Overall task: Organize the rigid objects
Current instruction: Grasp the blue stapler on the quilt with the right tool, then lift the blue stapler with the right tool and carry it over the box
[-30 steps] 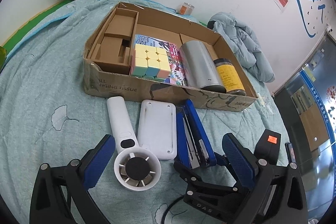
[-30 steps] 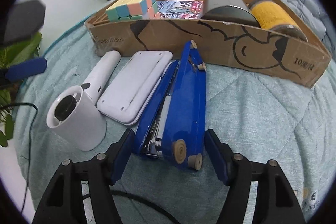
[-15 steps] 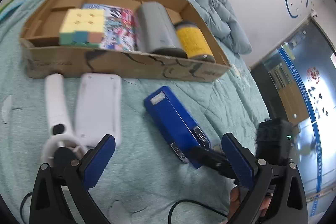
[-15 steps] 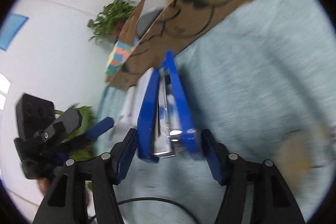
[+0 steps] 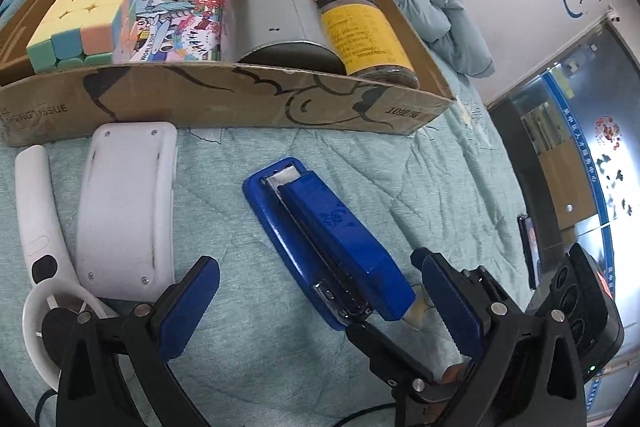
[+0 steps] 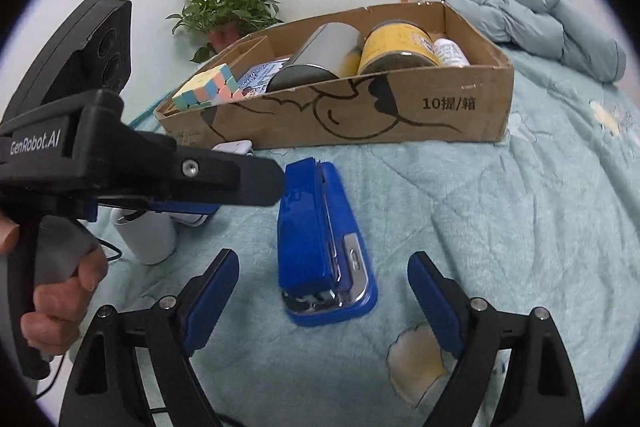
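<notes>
Left hand-held gripper (image 6: 192,203) hides white case (image 6: 234,147); fan (image 6: 146,237) half-covered.

blue stapler (image 5: 332,247) on quilt (image 5: 440,195), beside box (image 5: 224,95)

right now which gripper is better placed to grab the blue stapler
Right gripper: the blue metal stapler lies centred just ahead of its opening jaws, nothing between them. The left gripper also frames it, but at an angle.
</notes>
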Available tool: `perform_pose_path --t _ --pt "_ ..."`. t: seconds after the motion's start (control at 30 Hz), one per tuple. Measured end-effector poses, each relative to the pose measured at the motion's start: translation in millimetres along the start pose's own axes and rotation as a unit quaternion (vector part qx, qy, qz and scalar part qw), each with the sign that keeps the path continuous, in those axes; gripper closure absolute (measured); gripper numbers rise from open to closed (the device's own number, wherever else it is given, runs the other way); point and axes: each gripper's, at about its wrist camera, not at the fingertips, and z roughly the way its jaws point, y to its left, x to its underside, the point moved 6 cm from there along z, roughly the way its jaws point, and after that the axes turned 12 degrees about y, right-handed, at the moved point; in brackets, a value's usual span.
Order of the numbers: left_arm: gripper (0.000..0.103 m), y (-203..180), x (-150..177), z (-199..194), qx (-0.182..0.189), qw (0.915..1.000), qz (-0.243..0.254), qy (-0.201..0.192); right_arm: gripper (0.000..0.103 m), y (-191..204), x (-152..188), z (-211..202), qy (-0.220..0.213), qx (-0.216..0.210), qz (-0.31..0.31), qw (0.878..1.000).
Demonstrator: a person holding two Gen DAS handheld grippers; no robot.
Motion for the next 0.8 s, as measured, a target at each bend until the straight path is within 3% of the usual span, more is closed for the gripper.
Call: perform_pose_path --t 0.07,0.13,0.23,0.3,0.37,0.47,0.53,0.6,0.63,0.67,0.8 --pt "0.012 1 -2 -10 -0.022 0.9997 0.001 -0.010 0.020 6 -2 8 0.004 0.010 -0.017 1.000" --pt "0.013 4 -3 -33 -0.051 0.9979 0.005 -0.041 0.032 10 -2 17 0.023 0.008 -0.030 0.999" --pt "0.011 10 -2 -88 -0.092 0.9901 -0.001 -0.106 0.041 12 0 26 0.041 0.017 -0.038 0.998" --pt "0.010 16 7 -125 -0.095 0.9856 -0.022 -0.138 0.044 7 1 33 0.057 0.018 -0.018 0.998" --pt "0.001 17 17 -146 -0.081 0.9853 -0.032 -0.147 0.043 5 3 31 0.052 0.009 0.000 0.999" --pt "0.001 5 32 -138 -0.036 0.9920 -0.030 -0.117 0.043 3 7 26 0.052 -0.010 0.026 0.998" --pt "0.001 -8 46 -111 0.021 0.9965 -0.025 -0.077 0.041 1 13 21 0.057 -0.030 0.061 0.996" --pt "0.002 -18 57 -80 0.050 0.9976 -0.022 -0.043 0.028 1 20 14 0.063 -0.068 0.094 0.991" --pt "0.003 -21 59 -64 0.053 0.9979 -0.023 -0.031 0.028 4 25 11 0.062 -0.081 0.100 0.990" --pt "0.003 -21 60 -53 0.054 0.9979 -0.023 -0.026 0.028 9 31 5 0.055 -0.081 0.095 0.991" --pt "0.003 -9 55 -11 0.049 0.9977 -0.046 -0.009 0.028 19 49 -17 -0.008 -0.006 0.026 1.000"
